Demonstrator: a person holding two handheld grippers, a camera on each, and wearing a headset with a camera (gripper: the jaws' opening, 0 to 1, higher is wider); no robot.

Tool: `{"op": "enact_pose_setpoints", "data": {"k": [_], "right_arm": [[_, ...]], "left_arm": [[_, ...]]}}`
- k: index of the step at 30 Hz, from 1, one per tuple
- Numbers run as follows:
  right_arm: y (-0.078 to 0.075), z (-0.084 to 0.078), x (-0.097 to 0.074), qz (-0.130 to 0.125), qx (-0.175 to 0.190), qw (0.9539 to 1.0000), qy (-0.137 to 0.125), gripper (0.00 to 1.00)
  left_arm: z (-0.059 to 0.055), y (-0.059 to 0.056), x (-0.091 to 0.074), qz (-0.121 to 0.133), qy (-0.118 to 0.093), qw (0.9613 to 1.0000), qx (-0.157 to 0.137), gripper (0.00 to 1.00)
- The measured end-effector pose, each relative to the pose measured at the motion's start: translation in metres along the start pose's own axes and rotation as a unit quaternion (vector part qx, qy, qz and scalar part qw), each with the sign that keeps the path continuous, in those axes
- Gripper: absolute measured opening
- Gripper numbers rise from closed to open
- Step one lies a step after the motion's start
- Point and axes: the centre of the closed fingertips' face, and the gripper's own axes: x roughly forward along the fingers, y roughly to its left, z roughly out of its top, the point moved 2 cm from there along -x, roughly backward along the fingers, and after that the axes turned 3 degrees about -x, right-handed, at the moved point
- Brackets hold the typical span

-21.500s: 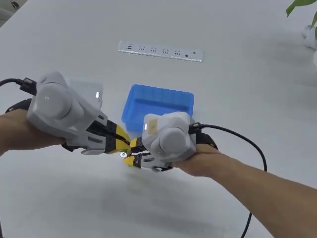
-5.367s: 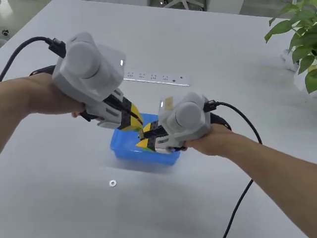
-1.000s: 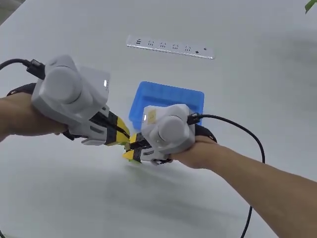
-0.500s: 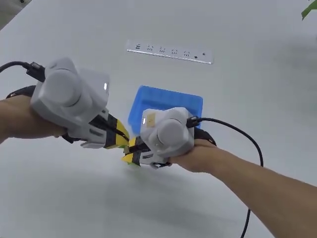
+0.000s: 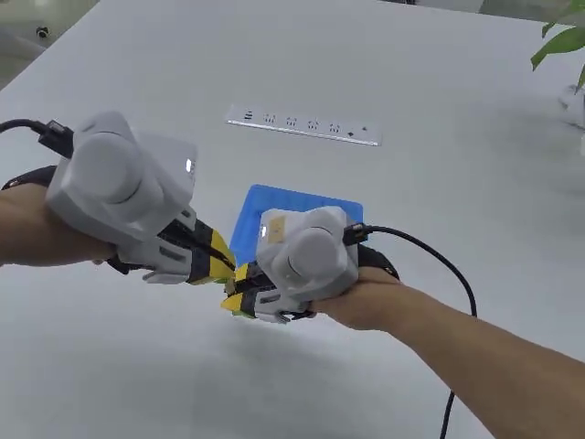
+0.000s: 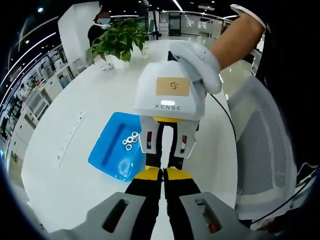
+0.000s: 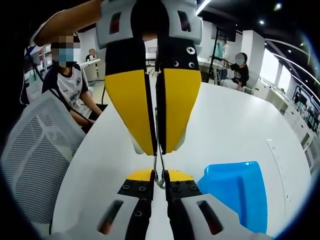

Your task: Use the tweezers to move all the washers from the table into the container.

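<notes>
white table [image 5: 439, 110] bears a blue container [image 5: 274, 199], a power strip [image 5: 303, 126] beyond it, and seemingly a plant [image 5: 559, 41] far right.

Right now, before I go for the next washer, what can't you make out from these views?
Any loose washers on the white table: head view, the left gripper and right gripper cover the spot beneath them.
Tips of the thin metal tweezers: right gripper view, sandwiched between yellow pads; washer held or not, unclear.
Small metal washers in the blue plastic tray: left gripper view, too small to count.
</notes>
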Motion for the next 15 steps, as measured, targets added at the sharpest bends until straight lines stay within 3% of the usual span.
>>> {"op": "enact_pose_setpoints", "data": {"k": [15], "right_arm": [[-0.019,0.012,-0.027,-0.018,-0.008,0.9998,0.003,0.10]], "left_arm": [[0.029,0.012,-0.012,0.008,-0.004,0.9997,0.024,0.05]]}}
